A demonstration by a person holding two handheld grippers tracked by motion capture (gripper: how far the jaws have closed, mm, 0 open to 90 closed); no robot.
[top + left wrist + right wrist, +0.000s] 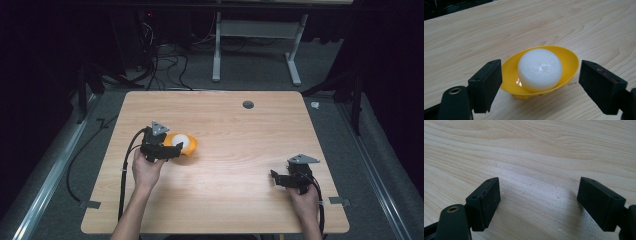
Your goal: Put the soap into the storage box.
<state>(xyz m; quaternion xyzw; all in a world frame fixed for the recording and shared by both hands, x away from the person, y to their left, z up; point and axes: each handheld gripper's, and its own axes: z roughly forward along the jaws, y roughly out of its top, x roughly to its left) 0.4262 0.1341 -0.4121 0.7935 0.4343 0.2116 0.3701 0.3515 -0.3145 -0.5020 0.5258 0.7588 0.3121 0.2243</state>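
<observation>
Yellow shallow plastic bowl (186,144), oval, footed; holds one white glossy rounded block (181,142). High view: bowl stands on the pale wooden table (235,165), left of centre, about midway between near and far edges. Left gripper (172,150), black, held in the person's left hand (146,170), lies at the bowl's left and near side, jaws reaching along the bowl; grey three-cornered plate on top, black cable trailing toward the near-left edge. Right gripper (275,179), black, held in the person's right hand (305,197), sits near the table's right near corner, well apart from the bowl, jaws pointing left. Small dark round hole (248,104) in the tabletop, far side, right of centre. Grey floor with cables and a white metal frame (257,45) beyond the far edge.

Left gripper view: left gripper (540,80) jaws spread wide, one on each side of the yellow bowl (571,62), neither jaw clearly touching it. White block (540,70) rests inside the bowl, rising above its rim. Bowl stands upright on its foot on the table (499,30).

Right gripper view: right gripper (537,201) jaws spread wide, nothing between them, bare wood-grain table (536,152) below and beyond.
</observation>
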